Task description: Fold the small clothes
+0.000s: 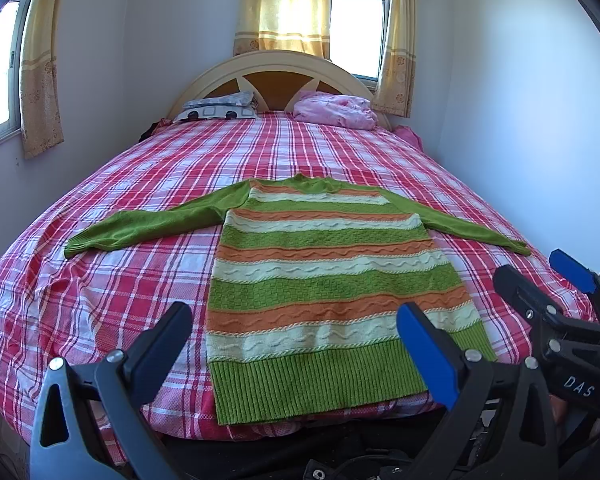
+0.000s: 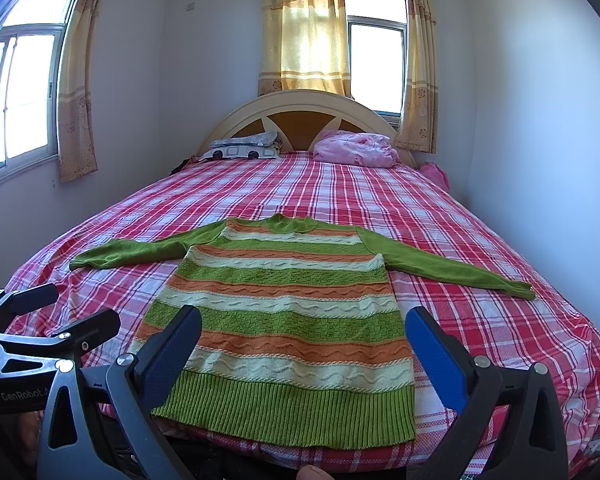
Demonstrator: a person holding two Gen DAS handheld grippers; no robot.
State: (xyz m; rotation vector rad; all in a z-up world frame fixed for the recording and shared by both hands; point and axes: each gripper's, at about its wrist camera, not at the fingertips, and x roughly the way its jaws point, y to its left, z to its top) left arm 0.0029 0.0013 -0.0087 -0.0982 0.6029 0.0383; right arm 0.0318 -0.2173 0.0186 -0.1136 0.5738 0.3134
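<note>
A knitted sweater [image 1: 324,288] [image 2: 284,312] with green, orange and cream stripes lies flat on the bed, hem toward me, both green sleeves spread out sideways. My left gripper [image 1: 296,336] hovers open above the hem end, its fingers either side of the lower body. My right gripper [image 2: 304,340] also stands open over the hem, holding nothing. The right gripper [image 1: 540,276] shows at the right edge of the left wrist view, and the left gripper [image 2: 52,308] at the left edge of the right wrist view.
The bed [image 1: 140,200] has a red and white checked sheet. A patterned pillow [image 1: 220,108] and a pink bundle [image 1: 336,110] lie by the headboard [image 1: 276,68]. Walls stand close on both sides, with curtained windows.
</note>
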